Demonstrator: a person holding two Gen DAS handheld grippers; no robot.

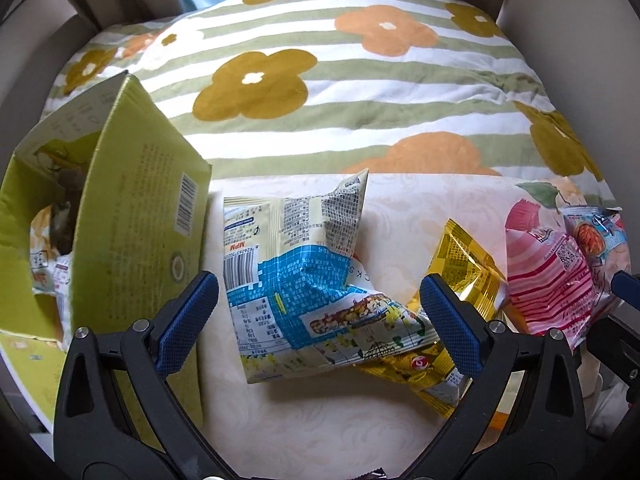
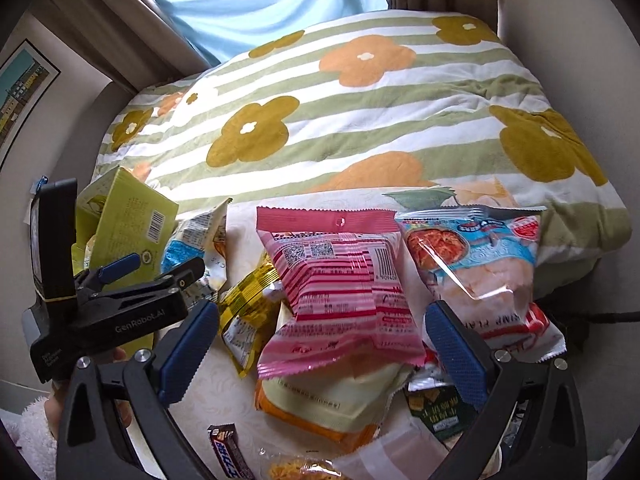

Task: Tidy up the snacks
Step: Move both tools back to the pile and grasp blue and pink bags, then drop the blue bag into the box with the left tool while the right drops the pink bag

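An open green cardboard box [image 1: 132, 216] stands at the left on the cream bed sheet, with some packets inside. A blue-and-white snack bag [image 1: 296, 272] lies right of it, between the spread fingers of my left gripper [image 1: 318, 318], which is open and hovers over the bag's near end. A gold packet [image 1: 460, 268] lies under and beside that bag. My right gripper [image 2: 320, 348] is open above a pink striped bag [image 2: 340, 292]. A shrimp-chip bag [image 2: 480, 264] lies to its right. The left gripper [image 2: 156, 276] shows at left in the right wrist view.
A flowered striped quilt [image 1: 340, 92] is bunched up behind the snacks. In front lie a cream-and-orange bag [image 2: 328, 404], a dark green packet [image 2: 436, 412] and a chocolate bar [image 2: 228, 452]. A hand in a fluffy white sleeve [image 2: 36, 436] holds the left gripper.
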